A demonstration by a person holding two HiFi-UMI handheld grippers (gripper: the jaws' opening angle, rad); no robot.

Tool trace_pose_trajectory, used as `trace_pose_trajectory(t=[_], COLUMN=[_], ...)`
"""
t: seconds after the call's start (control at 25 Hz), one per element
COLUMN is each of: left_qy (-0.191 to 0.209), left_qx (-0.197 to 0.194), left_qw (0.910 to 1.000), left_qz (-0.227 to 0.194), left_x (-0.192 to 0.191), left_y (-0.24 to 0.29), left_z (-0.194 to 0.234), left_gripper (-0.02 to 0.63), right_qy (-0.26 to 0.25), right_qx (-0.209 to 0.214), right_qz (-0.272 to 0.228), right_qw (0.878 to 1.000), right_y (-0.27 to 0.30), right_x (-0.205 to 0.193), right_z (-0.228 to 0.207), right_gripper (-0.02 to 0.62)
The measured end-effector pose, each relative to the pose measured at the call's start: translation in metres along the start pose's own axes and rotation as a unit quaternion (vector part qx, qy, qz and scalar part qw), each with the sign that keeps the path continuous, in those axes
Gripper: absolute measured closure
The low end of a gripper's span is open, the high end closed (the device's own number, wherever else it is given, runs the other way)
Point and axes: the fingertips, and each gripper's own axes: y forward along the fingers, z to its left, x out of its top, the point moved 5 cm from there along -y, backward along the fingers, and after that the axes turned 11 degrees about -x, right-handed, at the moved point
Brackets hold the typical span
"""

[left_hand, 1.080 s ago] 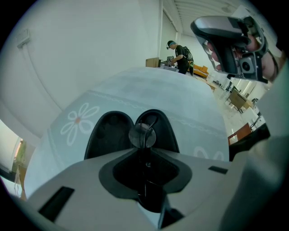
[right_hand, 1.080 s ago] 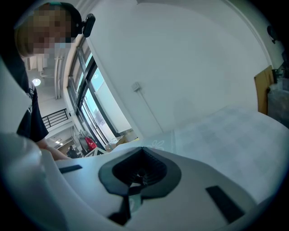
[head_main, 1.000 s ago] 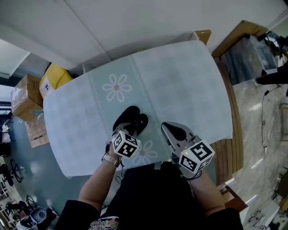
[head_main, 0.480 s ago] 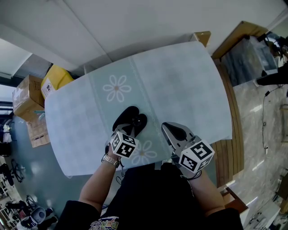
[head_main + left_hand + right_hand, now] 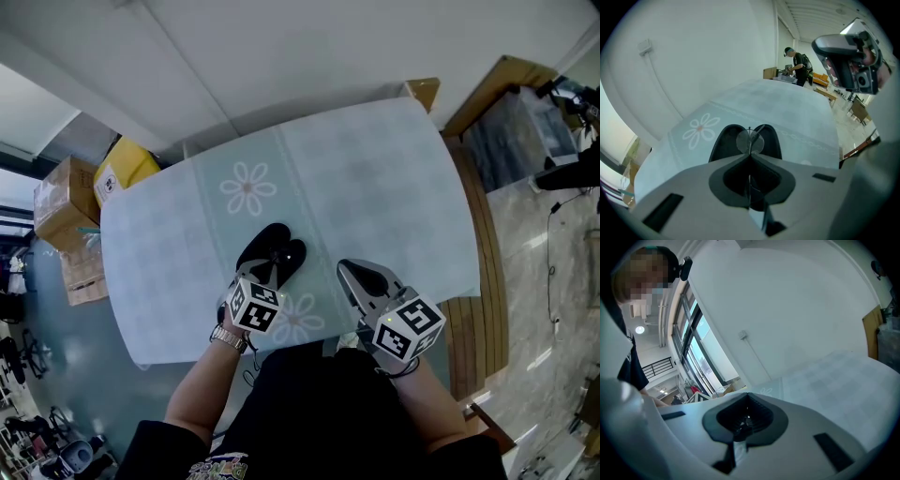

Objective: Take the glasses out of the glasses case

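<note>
The black glasses case (image 5: 272, 251) lies open on the pale green tablecloth (image 5: 375, 187), near the front edge. In the left gripper view its two halves (image 5: 726, 140) spread out just past the jaws. The glasses (image 5: 750, 139) stand edge-on over the case, one round clear lens showing. My left gripper (image 5: 750, 157) is shut on their thin frame; in the head view it (image 5: 266, 274) sits at the case's near end. My right gripper (image 5: 347, 269) rests to the right of the case, apart from it. Its jaws (image 5: 746, 417) are shut with nothing between them.
A daisy print (image 5: 247, 187) marks the cloth behind the case. Cardboard boxes (image 5: 61, 202) and a yellow box (image 5: 127, 167) stand on the floor at the left. Wooden furniture (image 5: 492, 84) lies beyond the table's right edge. A person (image 5: 797, 65) stands far off.
The head view has shifted a little, so the table sits slightly lower and to the right in frame. Both grippers stay almost where they were by the case.
</note>
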Motion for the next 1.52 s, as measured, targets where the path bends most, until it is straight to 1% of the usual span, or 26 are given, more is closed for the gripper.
trace_pose_trajectory(t=[0.6, 0.8, 1.0, 1.12, 1.28, 1.36, 1.52], left_qy=[-0.026, -0.043, -0.070, -0.098, -0.148, -0.160, -0.171], left_qx=[0.052, 0.072, 0.076, 0.070, 0.052, 0.048, 0.051], left_qw=[0.9968, 0.9933, 0.9879, 0.9816, 0.9659, 0.9586, 0.9493], left_qz=[-0.054, -0.079, -0.115, -0.148, -0.206, -0.230, -0.259], left_x=[0.007, 0.008, 0.009, 0.013, 0.016, 0.016, 0.012], left_y=[-0.040, -0.056, -0.074, -0.087, -0.105, -0.114, -0.128], left_z=[-0.013, -0.023, -0.038, -0.048, -0.063, -0.073, -0.095], left_gripper=[0.575, 0.575, 0.575, 0.575, 0.577, 0.575, 0.575], right_qy=[-0.016, -0.028, -0.039, -0.046, -0.057, -0.062, -0.070], right_qx=[0.025, 0.037, 0.049, 0.057, 0.068, 0.075, 0.086], right_qz=[-0.015, -0.020, -0.022, -0.022, -0.022, -0.022, -0.022], right_qw=[0.999, 0.999, 0.998, 0.997, 0.996, 0.995, 0.994], right_y=[-0.029, -0.041, -0.055, -0.064, -0.076, -0.082, -0.097], right_x=[0.011, 0.015, 0.017, 0.016, 0.017, 0.016, 0.010], right_z=[0.007, 0.008, 0.010, 0.011, 0.016, 0.018, 0.019], right_gripper=[0.572, 0.572, 0.572, 0.572, 0.572, 0.572, 0.572])
